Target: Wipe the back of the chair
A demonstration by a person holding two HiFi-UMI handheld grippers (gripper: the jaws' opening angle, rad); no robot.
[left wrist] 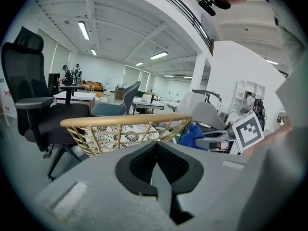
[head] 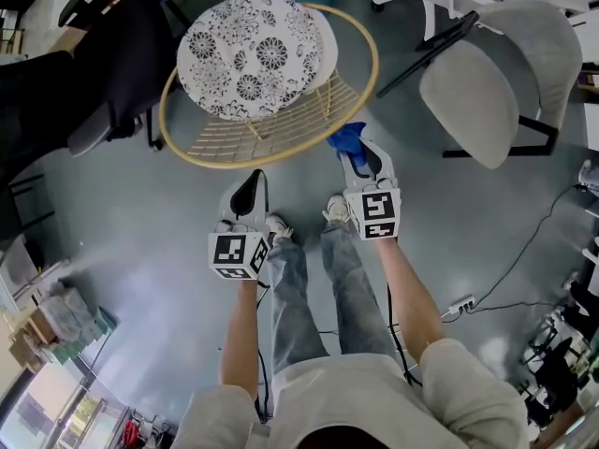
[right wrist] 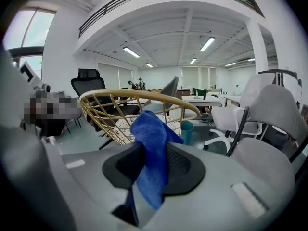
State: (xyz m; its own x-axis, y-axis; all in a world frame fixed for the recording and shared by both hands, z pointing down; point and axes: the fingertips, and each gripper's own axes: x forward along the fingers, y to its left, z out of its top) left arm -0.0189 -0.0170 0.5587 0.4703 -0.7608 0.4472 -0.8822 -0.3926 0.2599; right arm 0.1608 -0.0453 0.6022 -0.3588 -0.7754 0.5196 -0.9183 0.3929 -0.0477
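Right tool (right wrist: 153, 150) was clamped on a blue cloth (right wrist: 150, 129), which was pinched between the jaws and rose beyond their tips. Left tool (left wrist: 157, 147) had its jaws together with nothing between them, and was held beside the right one, apart from any object.

In the head view the cloth lay just beside the near gold rim of the round wire chair (head: 372, 64); contact could not be confirmed. A patterned cushion (head: 253, 54) filled the seat behind the rim.

Judged step: the cloth was being brought to the chair's back, with wiping at or near its start. The next move would call for pressing the cloth onto the rim and the thin wire ribs below it, then sweeping along the curve. The ribs' narrow gaps could snag loose cloth.

Edges and room: a grey chair (head: 477, 96) stood near on the right and a black office chair (head: 112, 64) close on the left of the wire chair. This limited sideways reach around its curve. The floor (head: 140, 241) by the person's feet gave standing room, while a cable (head: 524, 251) trailed to the right.
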